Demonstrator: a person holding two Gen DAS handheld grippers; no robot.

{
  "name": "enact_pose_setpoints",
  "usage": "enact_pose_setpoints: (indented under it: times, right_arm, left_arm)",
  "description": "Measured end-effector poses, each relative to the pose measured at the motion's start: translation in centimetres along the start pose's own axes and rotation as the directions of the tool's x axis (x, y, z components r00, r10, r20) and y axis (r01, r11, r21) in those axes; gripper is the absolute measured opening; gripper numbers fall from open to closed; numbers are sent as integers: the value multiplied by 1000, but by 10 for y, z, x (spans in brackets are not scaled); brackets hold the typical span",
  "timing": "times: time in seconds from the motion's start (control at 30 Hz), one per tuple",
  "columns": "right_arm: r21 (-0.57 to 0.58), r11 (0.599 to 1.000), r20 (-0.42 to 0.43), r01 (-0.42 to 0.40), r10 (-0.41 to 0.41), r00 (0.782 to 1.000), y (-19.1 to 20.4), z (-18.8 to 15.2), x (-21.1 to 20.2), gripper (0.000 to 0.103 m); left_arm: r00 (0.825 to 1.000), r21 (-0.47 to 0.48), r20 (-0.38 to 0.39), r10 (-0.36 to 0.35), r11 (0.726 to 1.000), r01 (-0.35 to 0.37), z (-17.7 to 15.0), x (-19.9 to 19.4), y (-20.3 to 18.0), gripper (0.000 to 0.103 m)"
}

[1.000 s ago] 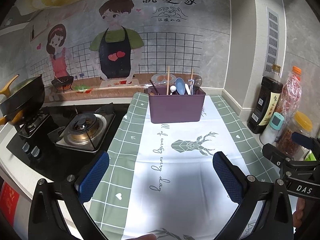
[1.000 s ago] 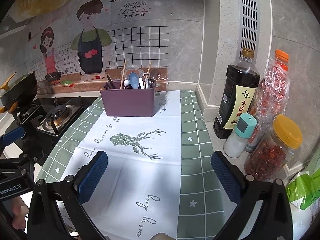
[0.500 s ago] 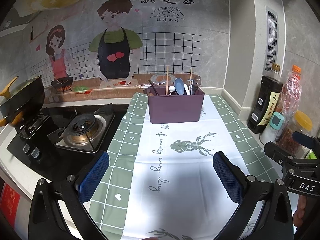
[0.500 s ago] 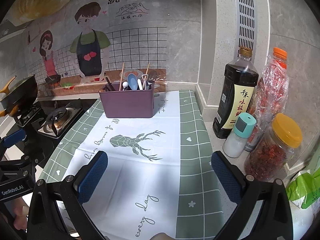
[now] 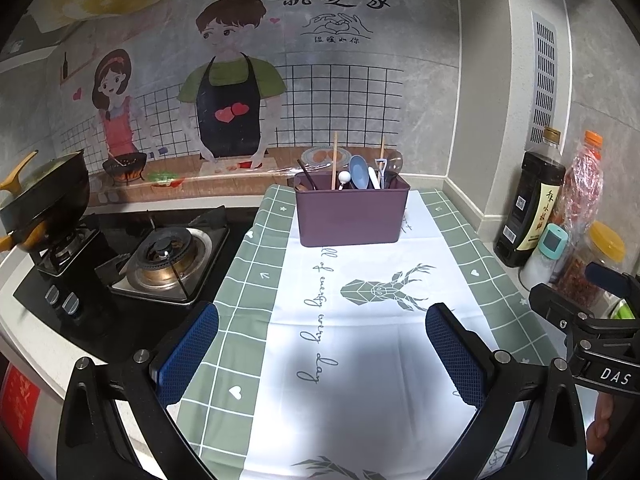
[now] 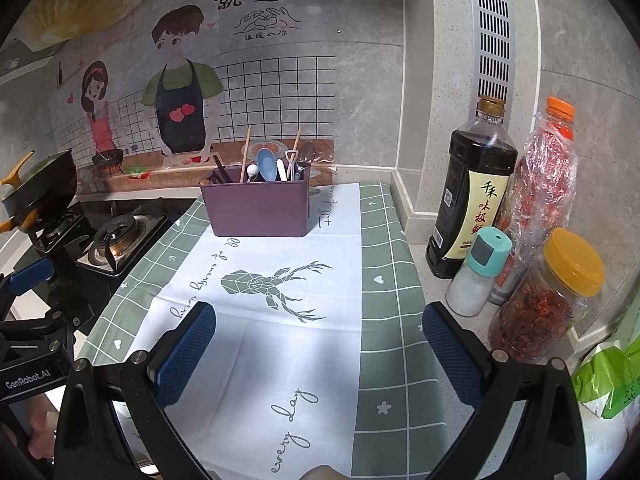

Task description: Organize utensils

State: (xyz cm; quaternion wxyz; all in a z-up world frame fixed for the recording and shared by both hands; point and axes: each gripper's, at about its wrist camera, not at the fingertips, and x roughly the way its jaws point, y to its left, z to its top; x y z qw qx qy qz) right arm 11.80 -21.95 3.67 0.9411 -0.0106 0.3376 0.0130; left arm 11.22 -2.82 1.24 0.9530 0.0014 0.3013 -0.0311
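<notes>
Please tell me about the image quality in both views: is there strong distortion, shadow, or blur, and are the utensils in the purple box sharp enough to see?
Left wrist view: fisheye bends the wall lines, corners go black, a soft shadow lies on the tablecloth between the open jaws. Right wrist view: same bending, a fainter shadow; the purple box and its blue spoon look sharp, small utensils hard to identify.

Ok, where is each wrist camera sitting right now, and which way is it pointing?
Left wrist: on the left gripper, above the tablecloth, facing the purple utensil bin; stove to its left. Its own open jaws show, plus the right gripper at the right edge.
Right wrist: on the right gripper, aimed at the same bin; soy sauce bottle close on the right. Its open jaws show, left gripper at the left edge.
Shared: bin, tablecloth, stove, bottle.
</notes>
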Motion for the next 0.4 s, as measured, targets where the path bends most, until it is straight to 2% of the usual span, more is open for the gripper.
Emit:
enact_pose_setpoints:
  times: [0.4]
  right_arm:
    - [0, 1000, -1, 1, -1, 1000, 0, 0, 0, 103]
  left_arm:
    - [1000, 28, 24, 5, 1000, -5, -2, 0, 2, 103]
